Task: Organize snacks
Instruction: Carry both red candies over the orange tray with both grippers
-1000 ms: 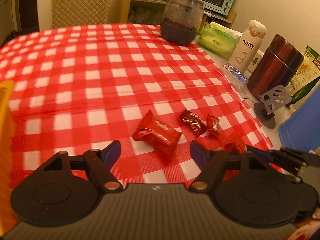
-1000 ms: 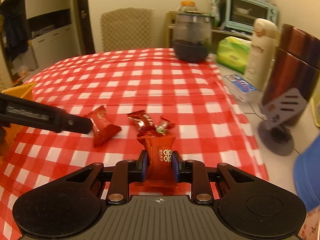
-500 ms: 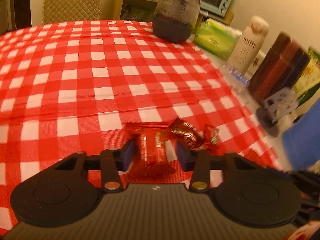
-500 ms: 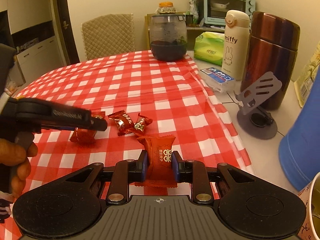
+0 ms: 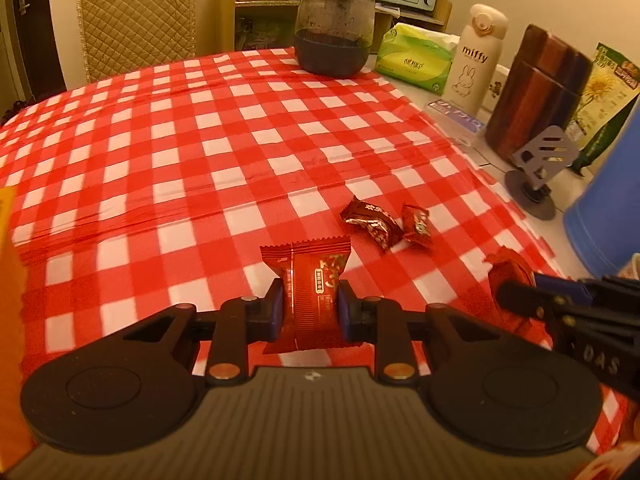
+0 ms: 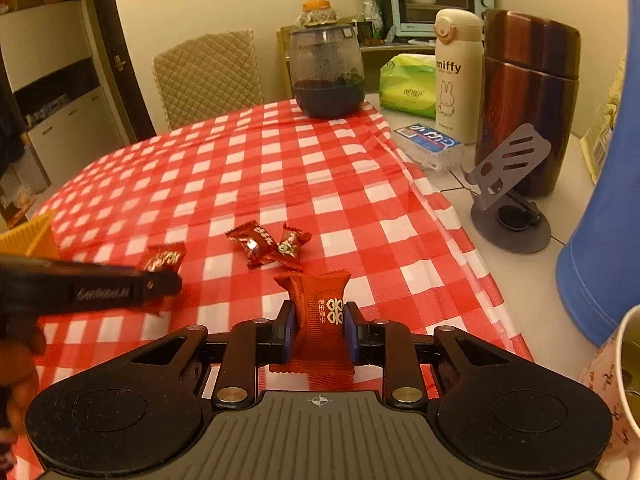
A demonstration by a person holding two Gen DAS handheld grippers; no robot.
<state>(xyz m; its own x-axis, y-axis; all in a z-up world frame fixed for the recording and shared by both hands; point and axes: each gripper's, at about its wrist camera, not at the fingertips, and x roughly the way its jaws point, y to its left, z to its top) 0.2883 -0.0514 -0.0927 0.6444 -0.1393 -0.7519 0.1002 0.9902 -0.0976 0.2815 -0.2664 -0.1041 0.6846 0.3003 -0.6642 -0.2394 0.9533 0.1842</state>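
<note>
Kitchen corner, warm light. Table under a red check cloth; dark jar at its far edge taken as landmark.

Left gripper: jaws have just been closing and now pinch a red snack by its sides, pack upright between the pads, near the table's front edge, well short of the jar.

Right gripper: clamped on a second snack, also upright, on the same near side of the jar.

Two small candies lie loose on the cloth, touching or nearly so, between the jar and the grippers, a little toward the flask side. In the right wrist view they sit just beyond the held pack.

Orange bin at the far left, opposite side of the table from the flask. Likely the drop point, though that is a guess.

Step in hand, as judged: both packs secured, carry to come. To do it well:
- lift straight before swinging, so the pack tail clears the cloth;
- keep the pinch light, since the wrapper is soft and its filling may crush;
- move the two grippers apart, as they stand close side by side;
- release low over the bin.
</note>
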